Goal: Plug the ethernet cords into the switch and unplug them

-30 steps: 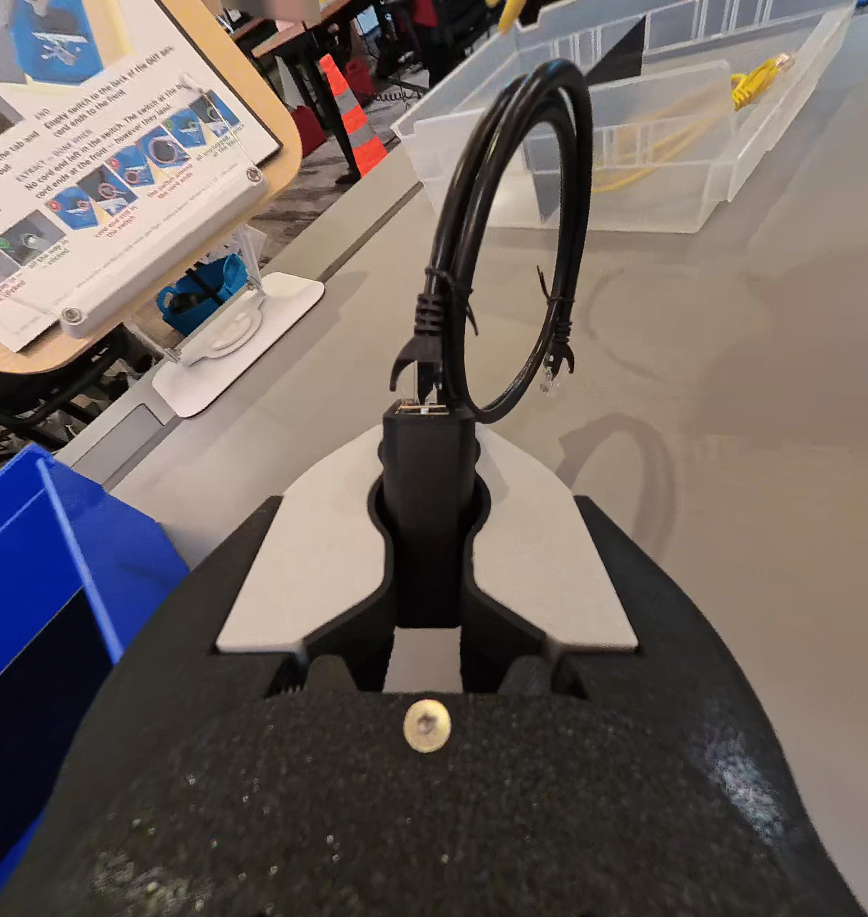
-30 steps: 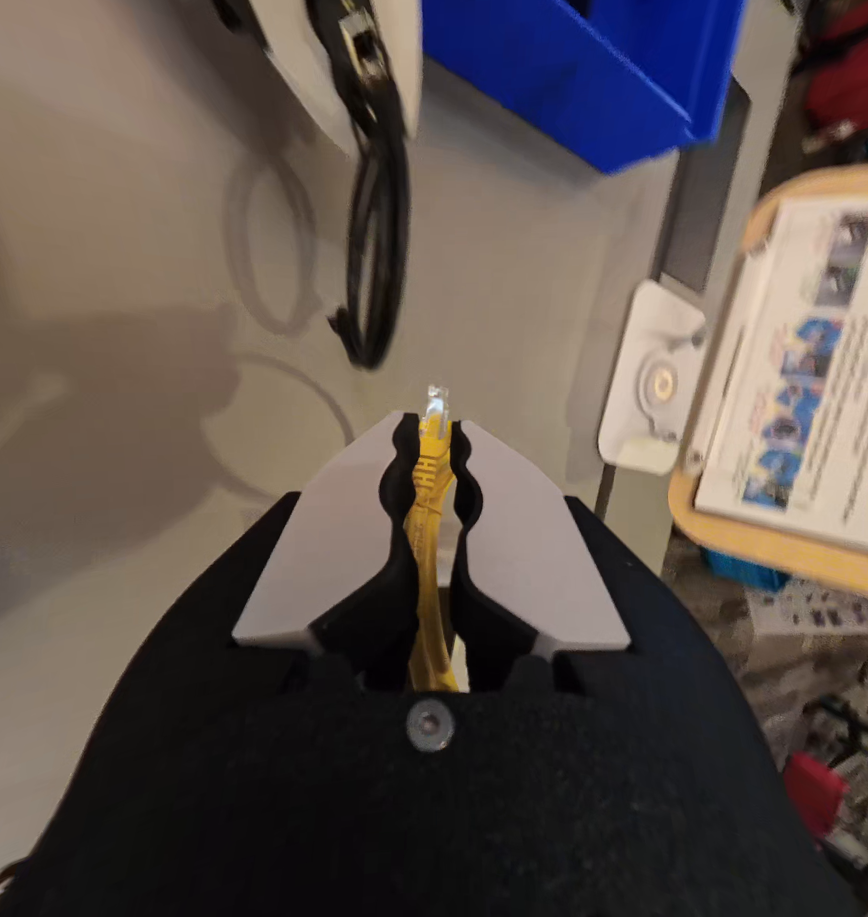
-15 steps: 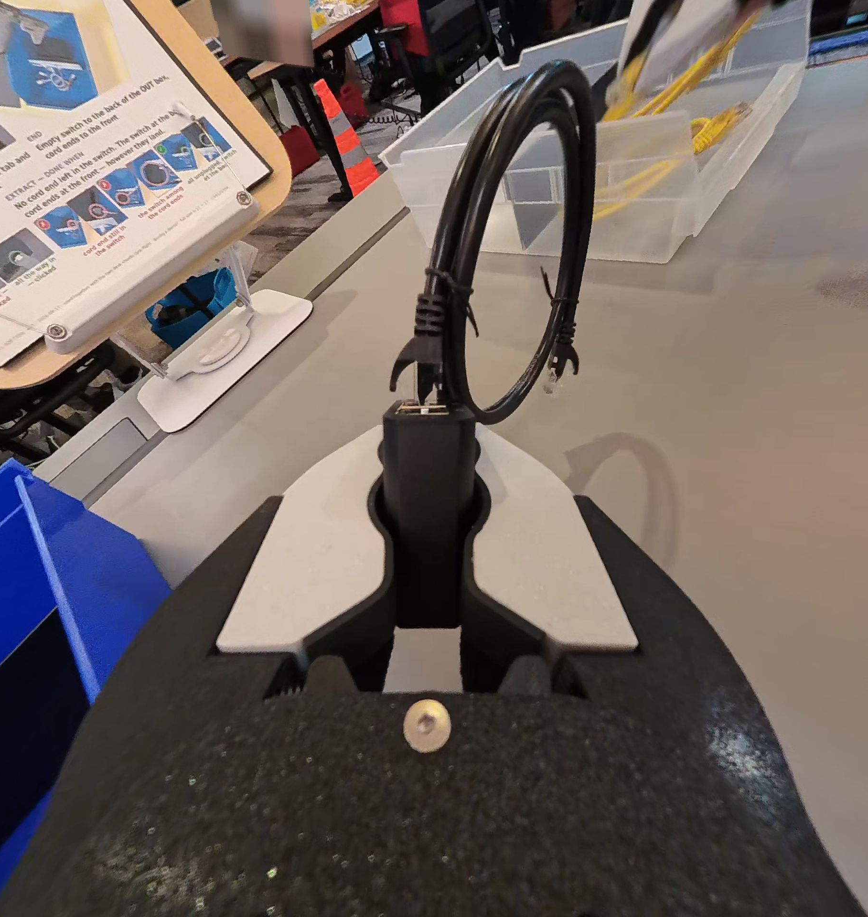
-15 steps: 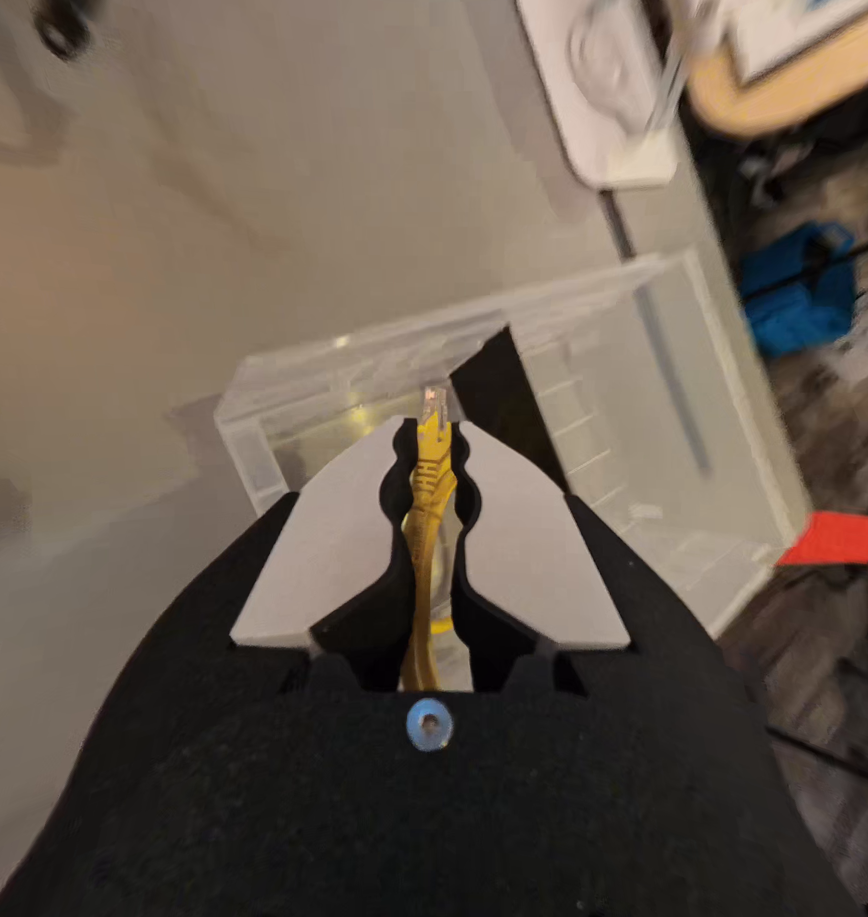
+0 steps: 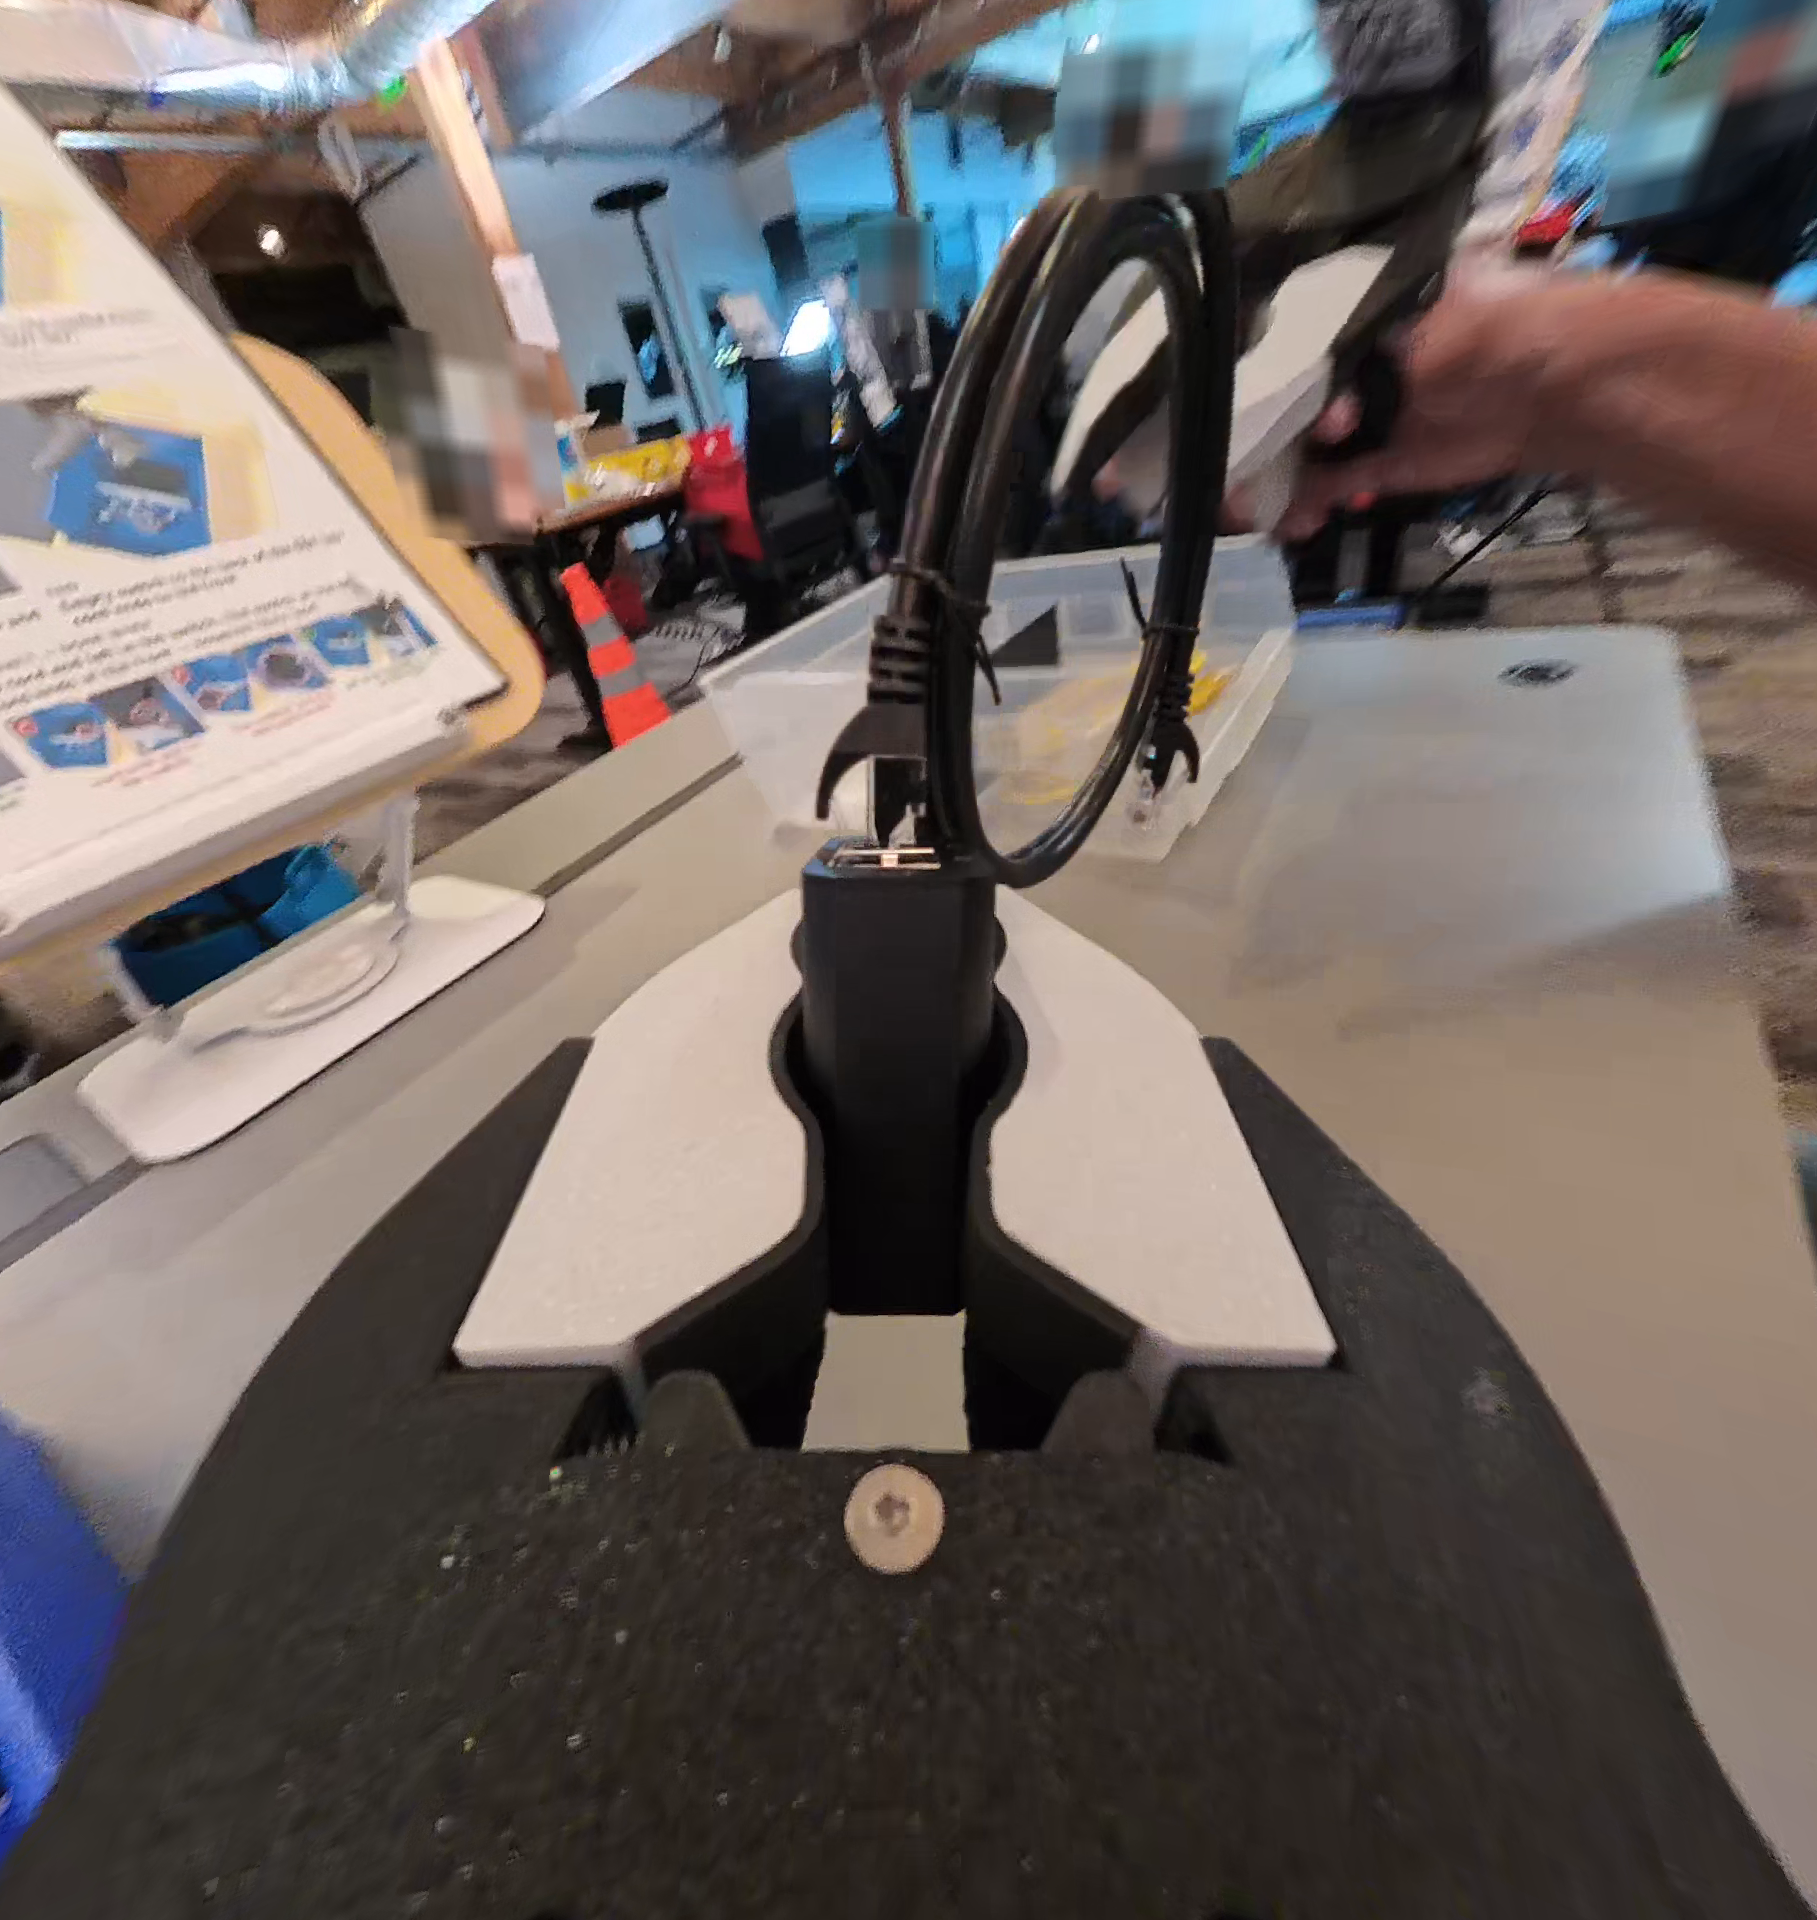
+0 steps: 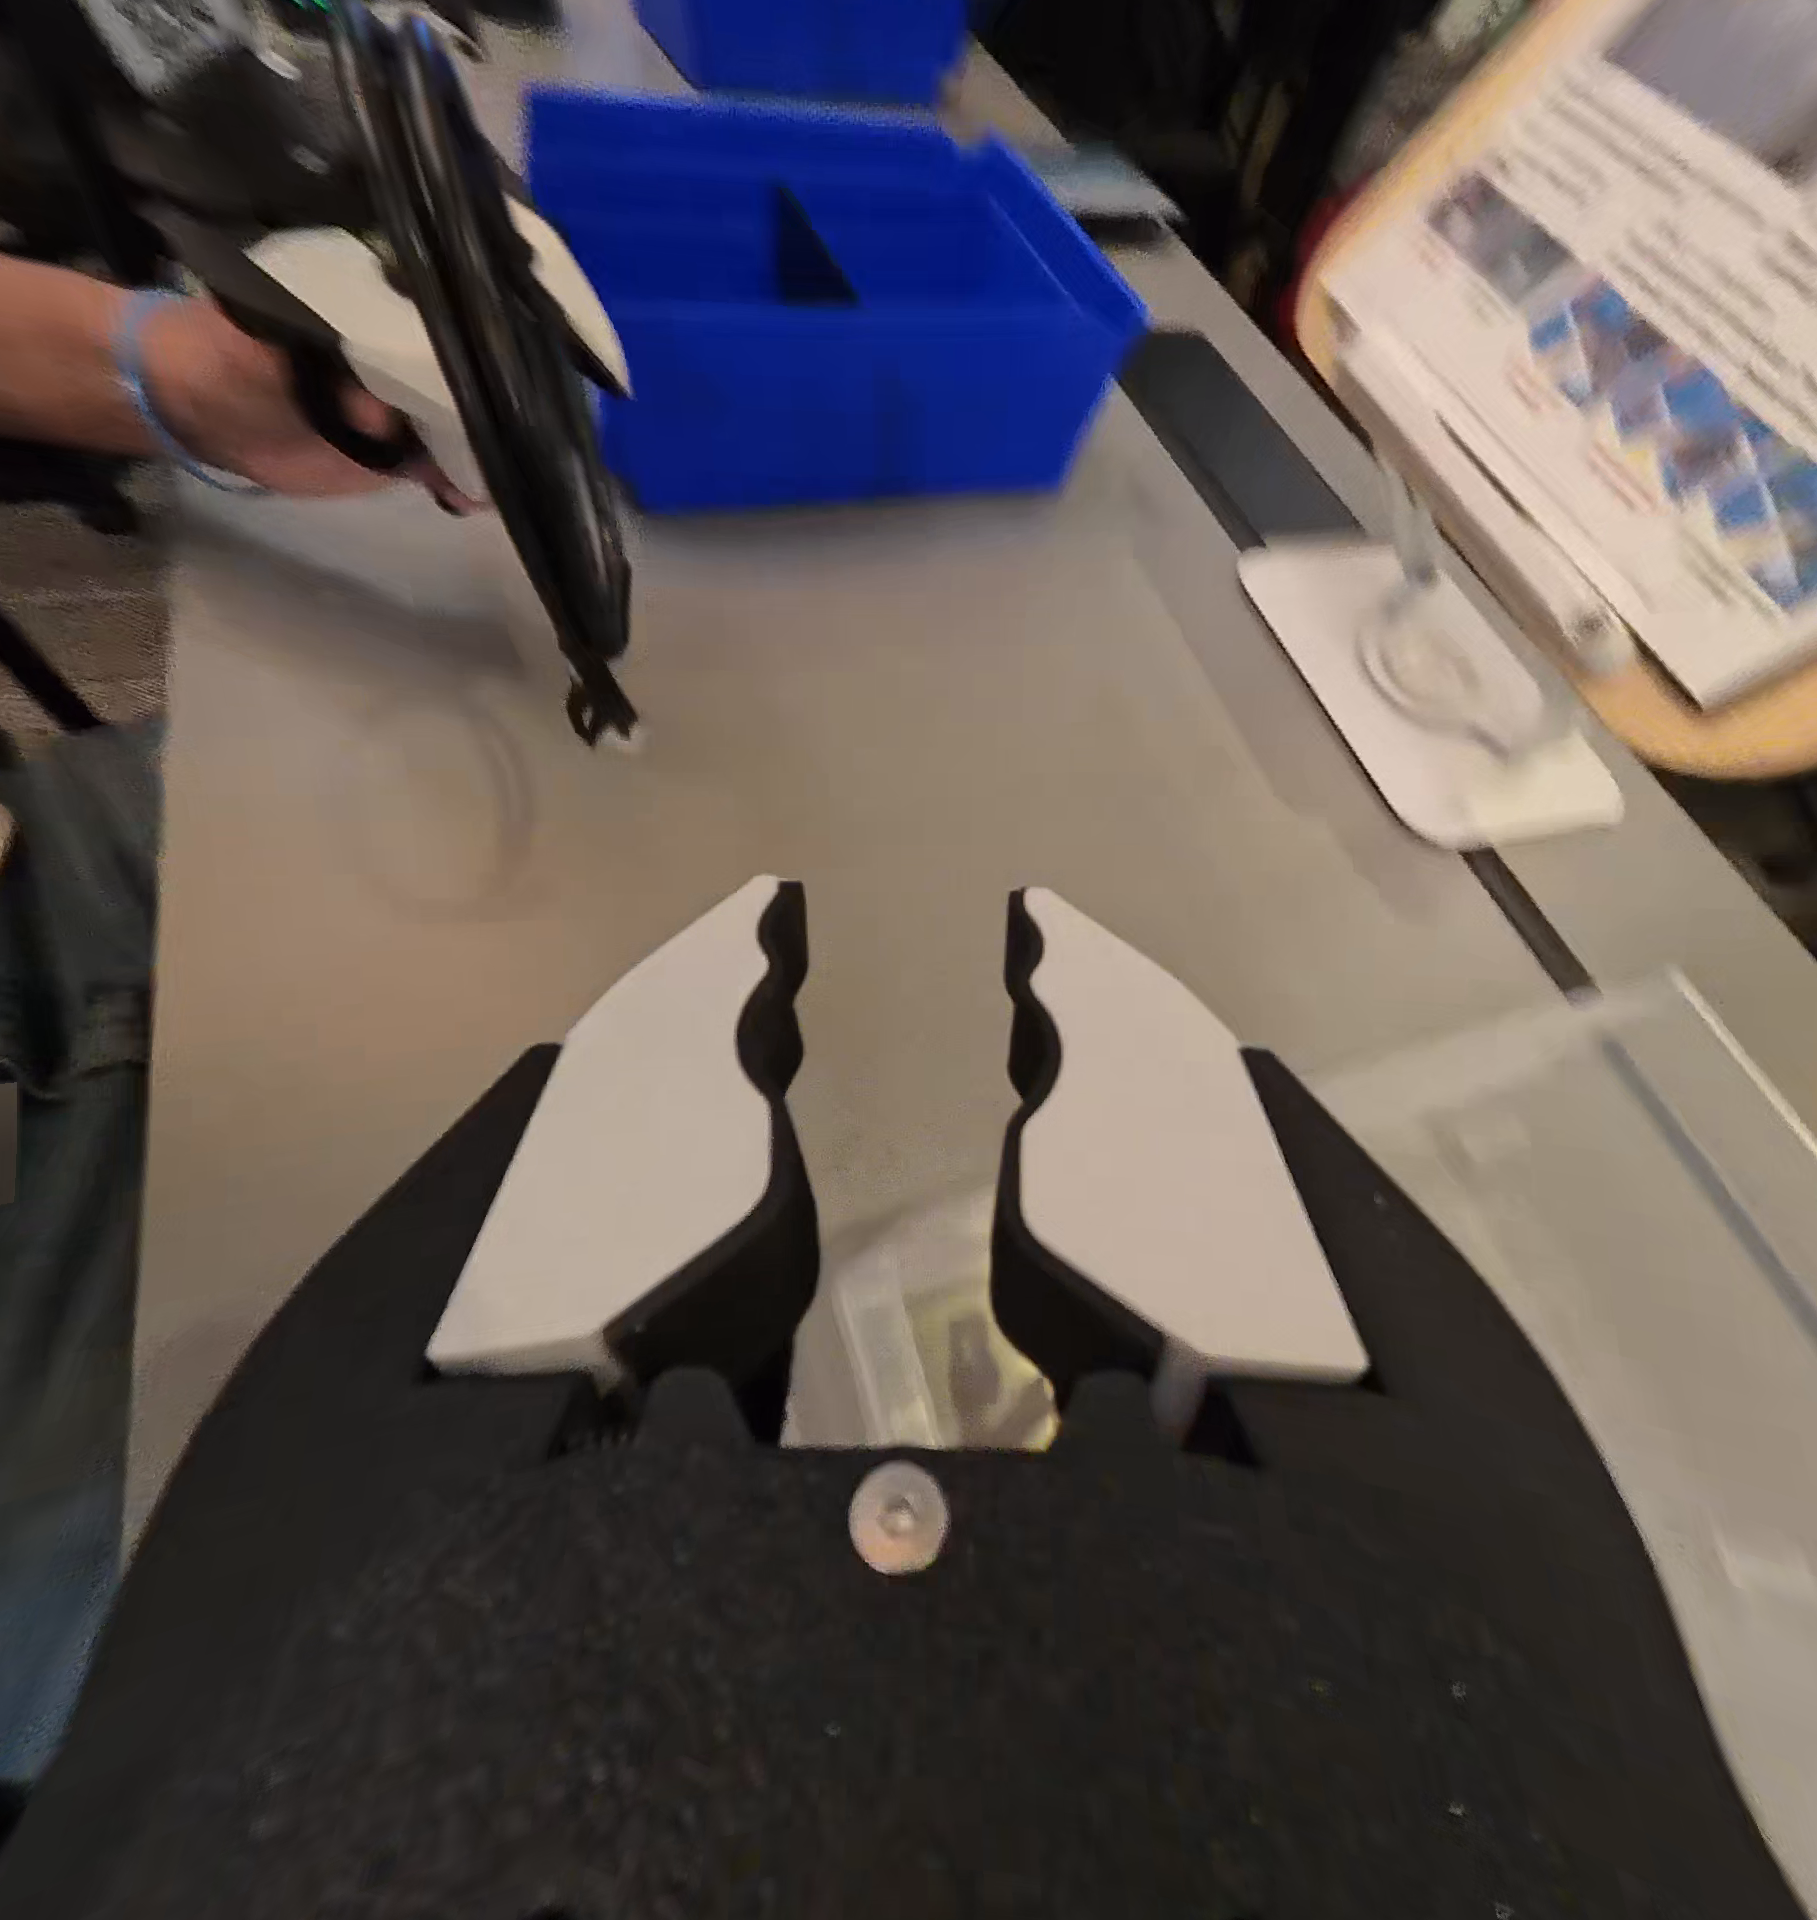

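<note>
Tongs on the left (image 5: 896,914) are clenched on a black switch (image 5: 896,1039), both pads pressed to its sides. A black ethernet cord (image 5: 1070,499), tied in a loop, stands plugged into the switch's far end, its loose plug (image 5: 1158,758) hanging just right of the fingertips. Right tongs (image 6: 906,914) are released, bare grey worktop (image 6: 883,727) showing between their fingers. Ahead of the left tongs a clear bin (image 5: 1091,707) holds yellow cords (image 5: 1070,727). A blue bin (image 6: 831,343) sits far ahead of the right tongs.

Bare table (image 6: 883,727) beyond blue bin (image 6: 831,343)
</note>
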`<state>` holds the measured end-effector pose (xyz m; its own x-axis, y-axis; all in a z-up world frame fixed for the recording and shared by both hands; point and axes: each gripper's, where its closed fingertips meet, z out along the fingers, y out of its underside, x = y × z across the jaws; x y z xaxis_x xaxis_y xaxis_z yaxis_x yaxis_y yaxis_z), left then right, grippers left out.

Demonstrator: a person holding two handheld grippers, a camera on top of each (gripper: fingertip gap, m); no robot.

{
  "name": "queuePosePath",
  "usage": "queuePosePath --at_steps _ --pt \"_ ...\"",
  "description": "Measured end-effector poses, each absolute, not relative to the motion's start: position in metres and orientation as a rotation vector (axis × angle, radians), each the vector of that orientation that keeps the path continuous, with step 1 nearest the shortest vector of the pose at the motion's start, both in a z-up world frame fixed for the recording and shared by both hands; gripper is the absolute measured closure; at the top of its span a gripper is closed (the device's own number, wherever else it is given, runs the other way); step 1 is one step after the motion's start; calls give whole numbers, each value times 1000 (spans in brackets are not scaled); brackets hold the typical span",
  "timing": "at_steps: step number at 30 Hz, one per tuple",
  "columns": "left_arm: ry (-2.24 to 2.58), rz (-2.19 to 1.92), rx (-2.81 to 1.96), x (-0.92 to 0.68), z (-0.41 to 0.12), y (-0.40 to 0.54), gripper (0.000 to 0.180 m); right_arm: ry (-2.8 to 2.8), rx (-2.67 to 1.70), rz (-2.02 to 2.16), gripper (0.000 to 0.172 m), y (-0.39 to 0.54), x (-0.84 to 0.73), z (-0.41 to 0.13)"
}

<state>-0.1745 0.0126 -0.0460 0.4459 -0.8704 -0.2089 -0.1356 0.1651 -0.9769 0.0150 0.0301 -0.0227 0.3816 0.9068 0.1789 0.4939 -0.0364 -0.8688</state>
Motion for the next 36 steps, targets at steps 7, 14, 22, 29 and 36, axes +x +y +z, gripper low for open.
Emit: queuePosePath --at_steps 7,14,22,29,36 --pt "1005 -996 -1170 -164 -20 -26 155 -1321 -1320 1088 135 10 -97 1" --pt "1063 -1056 -1131 -157 -21 -44 155 -1524 -1095 1201 141 -20 -172 0" --pt "1081 -1096 -1113 -154 -21 -51 155 -1571 -977 1218 149 -40 -177 2" --pt "1063 -1138 -1126 -150 -22 -52 155 -1568 -955 1196 155 -55 -185 -1" --pt "1013 -1113 -1135 -150 -21 -48 155 -1510 -941 1170 156 -53 -189 1"
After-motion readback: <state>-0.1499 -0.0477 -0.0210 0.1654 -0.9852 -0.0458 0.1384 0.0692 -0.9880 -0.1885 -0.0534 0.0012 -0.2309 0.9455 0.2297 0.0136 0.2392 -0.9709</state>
